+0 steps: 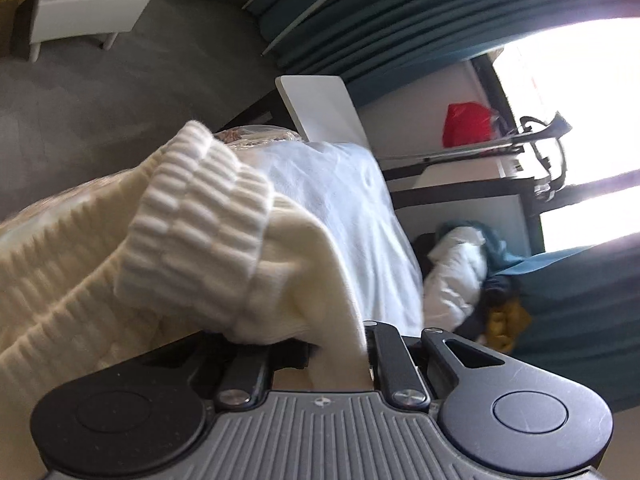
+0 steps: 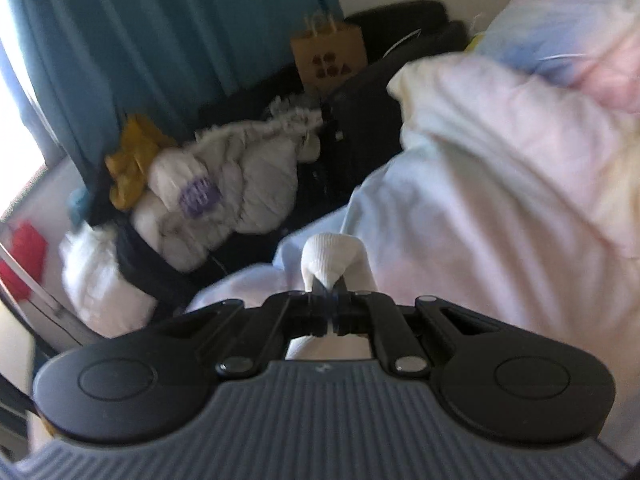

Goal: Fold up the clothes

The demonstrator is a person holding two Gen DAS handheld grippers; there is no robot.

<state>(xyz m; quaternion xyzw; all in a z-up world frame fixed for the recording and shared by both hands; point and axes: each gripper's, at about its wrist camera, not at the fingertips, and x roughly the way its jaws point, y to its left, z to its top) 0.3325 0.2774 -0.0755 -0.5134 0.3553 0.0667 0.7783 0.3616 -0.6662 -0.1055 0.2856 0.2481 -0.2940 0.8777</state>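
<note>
The soft, floppy sweater [image 1: 192, 216] is pinched by the left gripper [image 1: 320, 354] and the right gripper [image 2: 330, 280]. It is best held by its thick ribbed cuff [image 1: 200, 216].

Both wrist views look closely along their claws (sharing teal curtain [image 1: 420, 12]).

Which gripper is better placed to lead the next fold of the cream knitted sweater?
Probably the left gripper: it clamps a thick ribbed part of the cream knitted sweater. The right gripper pinches only a small white tip.
</note>
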